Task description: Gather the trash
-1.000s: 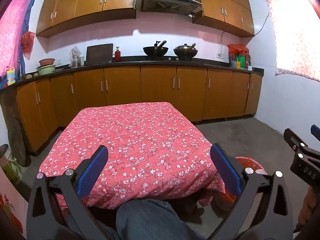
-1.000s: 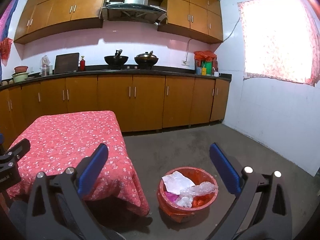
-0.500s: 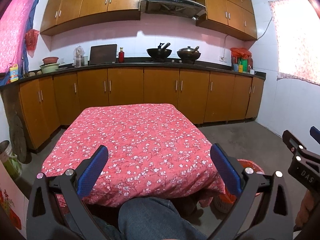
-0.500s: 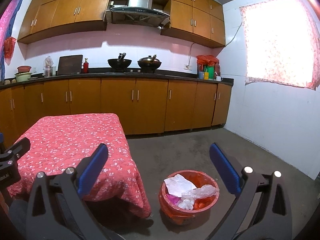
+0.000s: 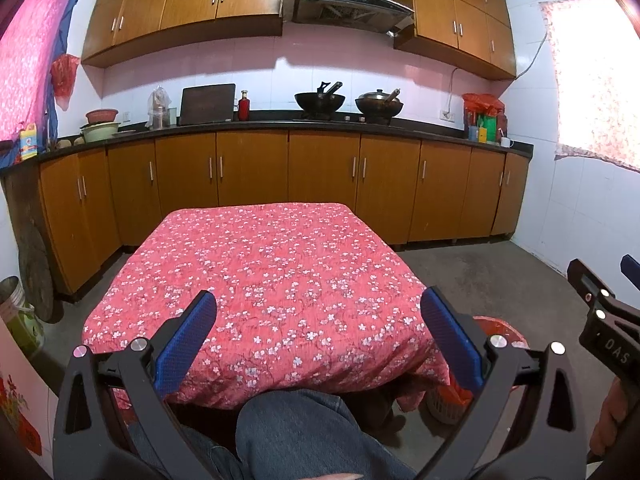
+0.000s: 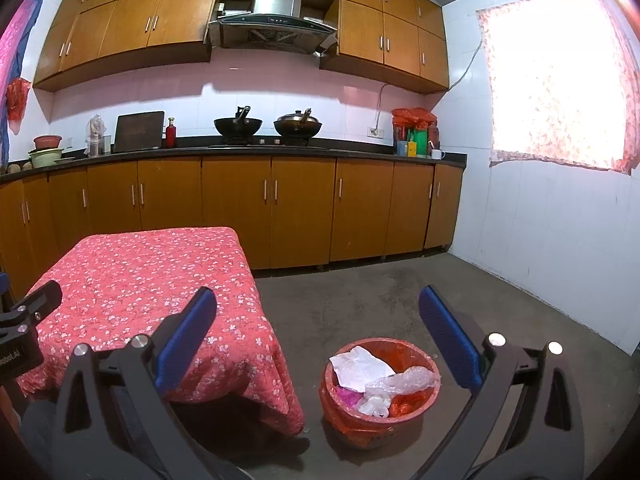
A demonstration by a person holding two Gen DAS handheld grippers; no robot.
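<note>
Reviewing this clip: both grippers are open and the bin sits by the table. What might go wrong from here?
The red bin stands on the floor close to the hanging tablecloth; a swing of the right gripper might snag the cloth or tip the bin. The crumpled paper and plastic wrap lie near the rim and might spill.

Red floral tablecloth (image 5: 264, 276) – orange-red bin (image 6: 372, 420), blue pads (image 6: 186, 344).
</note>
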